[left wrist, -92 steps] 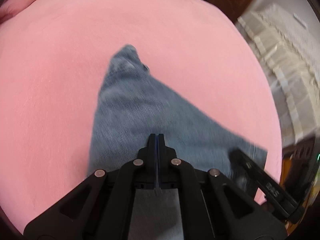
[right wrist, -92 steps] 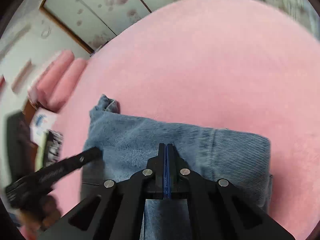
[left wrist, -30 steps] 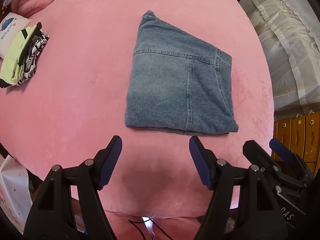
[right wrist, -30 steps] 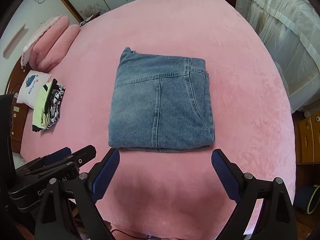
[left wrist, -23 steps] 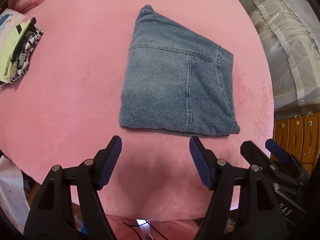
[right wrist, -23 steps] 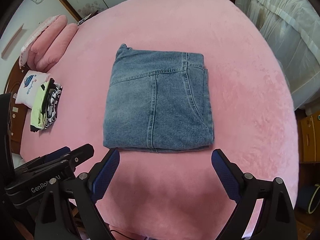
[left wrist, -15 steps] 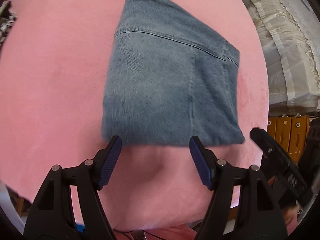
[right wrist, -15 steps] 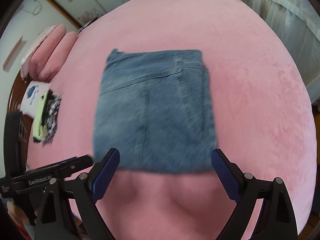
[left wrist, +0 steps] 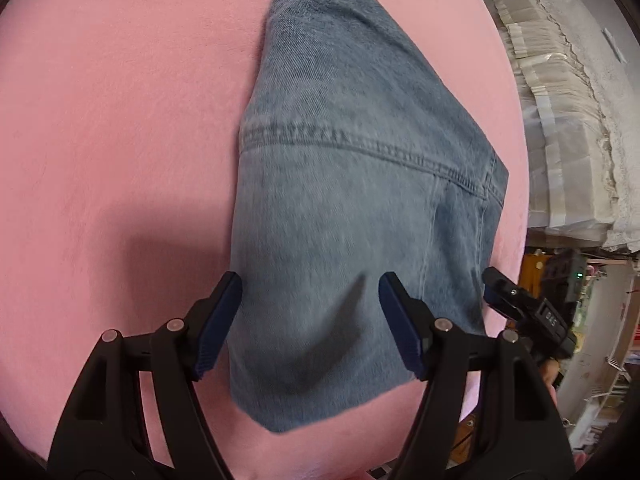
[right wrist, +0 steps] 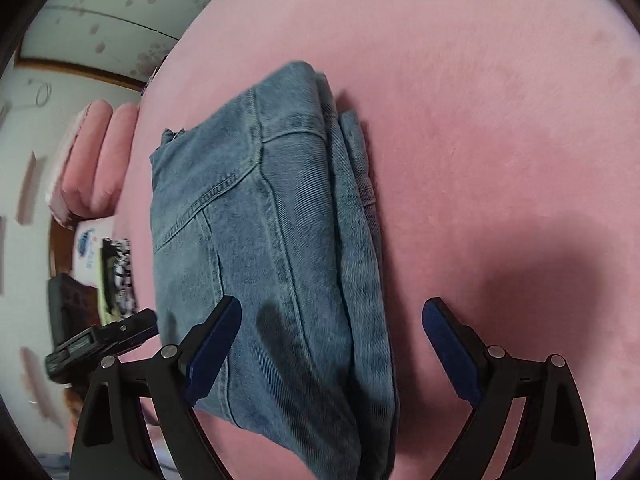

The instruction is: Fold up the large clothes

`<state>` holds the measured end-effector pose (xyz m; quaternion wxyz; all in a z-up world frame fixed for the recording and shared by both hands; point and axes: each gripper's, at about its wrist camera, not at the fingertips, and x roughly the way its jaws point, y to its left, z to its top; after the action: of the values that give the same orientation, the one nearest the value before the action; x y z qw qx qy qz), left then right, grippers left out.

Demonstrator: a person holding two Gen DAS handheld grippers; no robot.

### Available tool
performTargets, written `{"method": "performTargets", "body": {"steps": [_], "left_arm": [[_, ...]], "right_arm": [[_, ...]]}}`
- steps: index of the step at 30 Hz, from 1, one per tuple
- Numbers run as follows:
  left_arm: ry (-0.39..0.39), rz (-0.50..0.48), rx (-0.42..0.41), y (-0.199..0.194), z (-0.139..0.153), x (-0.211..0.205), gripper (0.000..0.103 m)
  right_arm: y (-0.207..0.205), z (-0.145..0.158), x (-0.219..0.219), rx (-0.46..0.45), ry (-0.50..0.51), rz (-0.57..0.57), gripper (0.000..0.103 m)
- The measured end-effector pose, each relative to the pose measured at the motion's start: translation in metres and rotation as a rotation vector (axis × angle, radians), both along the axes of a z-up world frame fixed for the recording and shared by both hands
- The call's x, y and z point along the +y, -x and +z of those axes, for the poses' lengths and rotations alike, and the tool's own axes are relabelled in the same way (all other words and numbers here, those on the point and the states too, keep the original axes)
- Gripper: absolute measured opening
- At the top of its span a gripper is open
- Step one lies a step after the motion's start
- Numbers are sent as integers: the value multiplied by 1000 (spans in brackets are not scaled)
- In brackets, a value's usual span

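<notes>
Folded blue denim jeans (left wrist: 352, 208) lying square-ish near the front edge of the round pink plush bed (left wrist: 120, 100). Left gripper (left wrist: 310, 320) wide open over the near left corner of the bundle, right gripper (right wrist: 332, 344) wide open over its near right edge, neither pinching cloth. Best to lower both evenly, catch every layer at the near edge, then close together. No containers visible.

You're in a home bedroom, pink plush bed (right wrist: 500, 120) ahead of your tools, pink pillows (right wrist: 100, 160) far left, floral wardrobe doors (right wrist: 132, 8) beyond.
</notes>
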<state>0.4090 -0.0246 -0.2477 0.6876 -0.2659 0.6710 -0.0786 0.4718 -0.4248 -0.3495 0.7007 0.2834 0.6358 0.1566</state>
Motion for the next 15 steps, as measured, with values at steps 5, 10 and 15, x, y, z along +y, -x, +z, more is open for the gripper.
{"method": "performTargets", "body": {"steps": [5,10,15], "left_arm": [[18,-20,5,-22,-23,3,67],[42,17,-13,-29,-31,5,68],[-12,52,-12,-28,-27,-3,62]], "right_arm": [[-22,-19,7,13,-113,64,92],[-47,-29,26,38,-142,128,70],[-46,-21,33,5,-74,142,41]]}}
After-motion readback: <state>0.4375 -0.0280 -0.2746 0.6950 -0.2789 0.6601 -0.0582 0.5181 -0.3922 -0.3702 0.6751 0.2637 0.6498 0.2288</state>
